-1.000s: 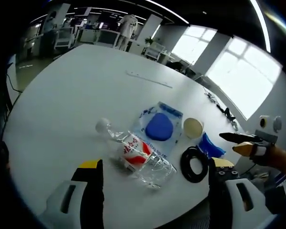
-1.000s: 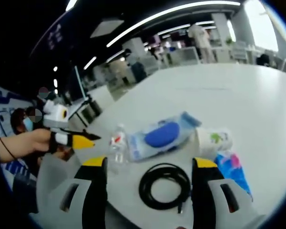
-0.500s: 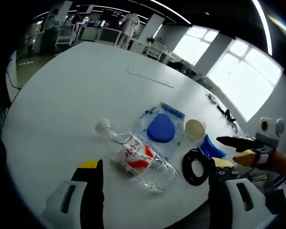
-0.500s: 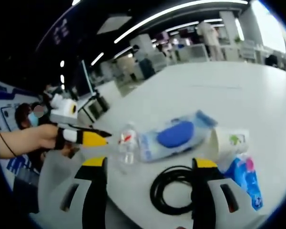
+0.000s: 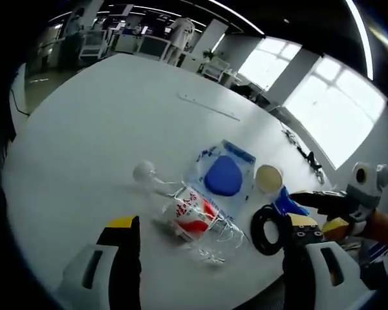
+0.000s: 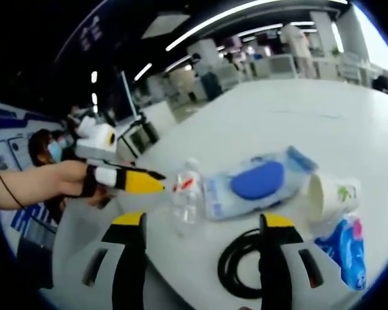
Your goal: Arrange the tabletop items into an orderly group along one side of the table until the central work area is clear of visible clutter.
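On the white round table (image 5: 103,123) lies a clear plastic bottle (image 5: 191,216) with a red and white label. Beside it are a blue pouch (image 5: 223,175), a paper cup (image 5: 268,179) on its side, a black cable coil (image 5: 266,223) and a small blue packet (image 5: 290,200). My left gripper (image 5: 212,223) stands open just short of the bottle, holding nothing. The right gripper (image 5: 320,206) comes in from the right by the packet. In the right gripper view, my right gripper (image 6: 202,223) is open over the cable coil (image 6: 242,265). There the left gripper (image 6: 152,181) points at the bottle (image 6: 187,197).
A thin white strip (image 5: 208,106) lies farther out on the table, and dark cords (image 5: 304,152) sit near the right edge. The table's near edge runs just under the jaws. A hand (image 6: 64,181) holds the left gripper. Desks and people stand in the background.
Both views have shifted with the hands. The right gripper has come closer to the blue packet, and the left gripper's tip has neared the bottle. The items lie where they were.
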A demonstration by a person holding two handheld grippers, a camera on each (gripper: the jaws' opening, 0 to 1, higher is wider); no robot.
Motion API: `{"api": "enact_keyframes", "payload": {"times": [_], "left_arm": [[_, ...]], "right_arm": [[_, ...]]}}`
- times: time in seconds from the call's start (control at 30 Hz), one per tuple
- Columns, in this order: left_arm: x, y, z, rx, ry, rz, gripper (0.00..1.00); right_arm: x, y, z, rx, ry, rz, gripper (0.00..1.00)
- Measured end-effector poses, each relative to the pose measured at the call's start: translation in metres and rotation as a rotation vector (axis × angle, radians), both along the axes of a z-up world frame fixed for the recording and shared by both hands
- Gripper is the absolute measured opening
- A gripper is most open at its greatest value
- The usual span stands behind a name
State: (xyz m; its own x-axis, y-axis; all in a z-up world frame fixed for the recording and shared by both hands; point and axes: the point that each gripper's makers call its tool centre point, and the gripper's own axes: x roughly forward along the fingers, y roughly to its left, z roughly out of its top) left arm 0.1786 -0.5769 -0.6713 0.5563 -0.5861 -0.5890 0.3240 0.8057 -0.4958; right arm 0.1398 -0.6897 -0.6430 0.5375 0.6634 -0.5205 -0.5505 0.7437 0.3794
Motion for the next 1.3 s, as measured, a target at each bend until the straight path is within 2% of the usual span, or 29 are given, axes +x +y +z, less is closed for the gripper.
{"api": "enact_keyframes", "payload": {"times": [0.53,0.9,1.3], "left_arm": [[0.005,0.003,-0.002,-0.001,0.009,0.009,0.91],[0.009,0.004,-0.007,-0.006,0.036,0.029,0.91],[0.012,0.009,-0.012,0.013,0.059,0.044,0.88]], "right_arm": [[-0.001,0.018,-0.005,-0.007,0.012,0.048,0.68],[-0.001,0.04,-0.013,-0.024,0.022,0.086,0.67],[0.0,0.05,-0.013,-0.028,0.024,0.103,0.66]]}}
